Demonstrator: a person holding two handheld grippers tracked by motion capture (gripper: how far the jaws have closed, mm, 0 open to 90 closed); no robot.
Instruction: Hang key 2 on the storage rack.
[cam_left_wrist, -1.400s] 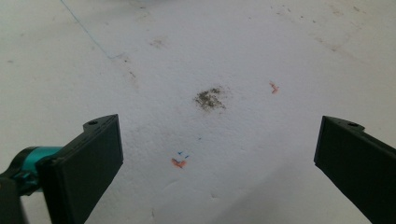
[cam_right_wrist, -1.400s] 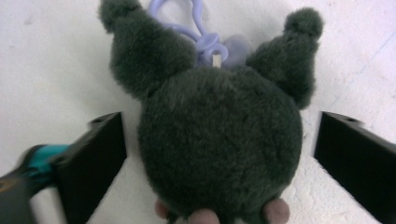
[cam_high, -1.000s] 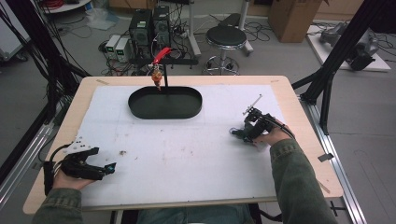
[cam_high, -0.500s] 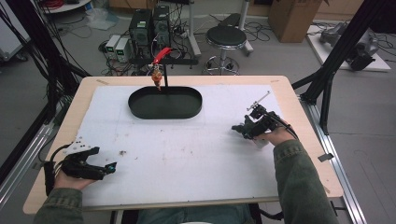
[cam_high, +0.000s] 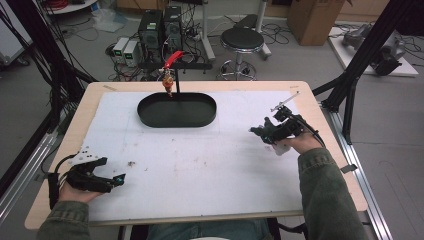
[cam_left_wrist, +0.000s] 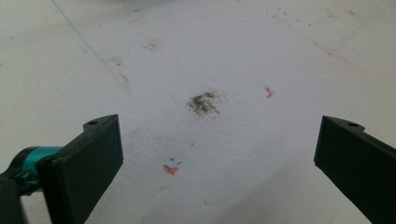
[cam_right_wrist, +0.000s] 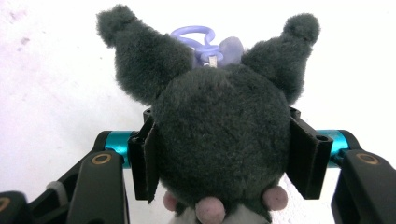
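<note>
Your right gripper (cam_right_wrist: 219, 163) is clamped on the dark plush toy (cam_right_wrist: 222, 135), your left gripper (cam_left_wrist: 219, 158) sits wide open over the surface (cam_high: 200, 160)

Olive-green sleeves (cam_high: 322, 192) cover both forearms, while the left gripper (cam_high: 102, 181) and right gripper (cam_high: 265, 133) are black, with flat rectangular jaws, teal cross-rods, brass-ringed pivots, trailing black cables and a grey three-cornered plate on the left one.

open white mat (cam_high: 200, 165), black tray (cam_high: 177, 110) behind, stand (cam_high: 170, 82)
</note>
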